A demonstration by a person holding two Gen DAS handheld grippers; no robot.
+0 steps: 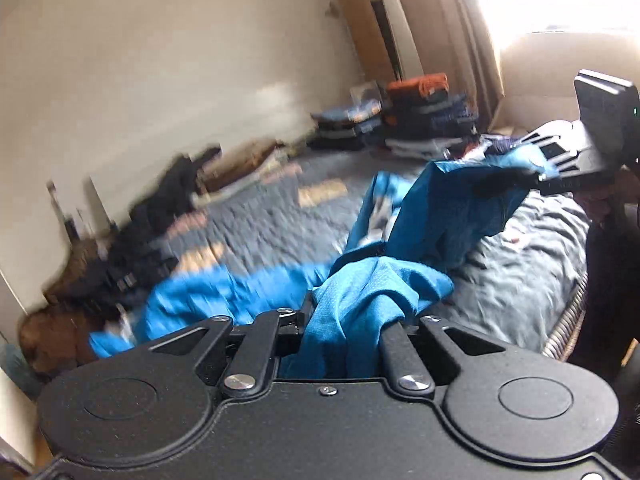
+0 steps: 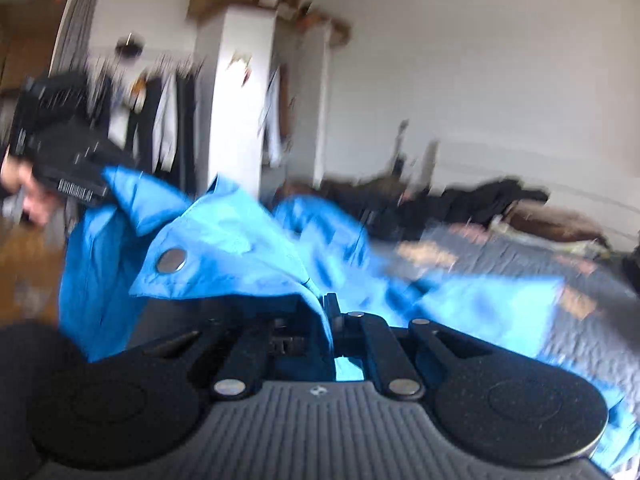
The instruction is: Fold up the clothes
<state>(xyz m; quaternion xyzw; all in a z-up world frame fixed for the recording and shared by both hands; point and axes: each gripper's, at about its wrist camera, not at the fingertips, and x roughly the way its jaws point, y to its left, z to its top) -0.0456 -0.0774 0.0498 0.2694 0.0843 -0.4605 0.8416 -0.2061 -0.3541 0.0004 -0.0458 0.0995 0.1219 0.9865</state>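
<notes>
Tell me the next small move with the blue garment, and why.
Probably spread the two apart to pull it flat: the left gripper and the right gripper each pinch the blue garment, which sags bunched above the bed.

left claw: clamped tight on cloth | right claw: clamped tight on cloth

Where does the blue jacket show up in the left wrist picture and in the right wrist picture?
Left wrist view: the blue jacket hangs from centre to lower middle, bunched in the left tool, its far corner in the right tool.
Right wrist view: it spreads across the middle, pinched in the right tool.
Shared landmark: the grey quilted bedspread under it.
</notes>
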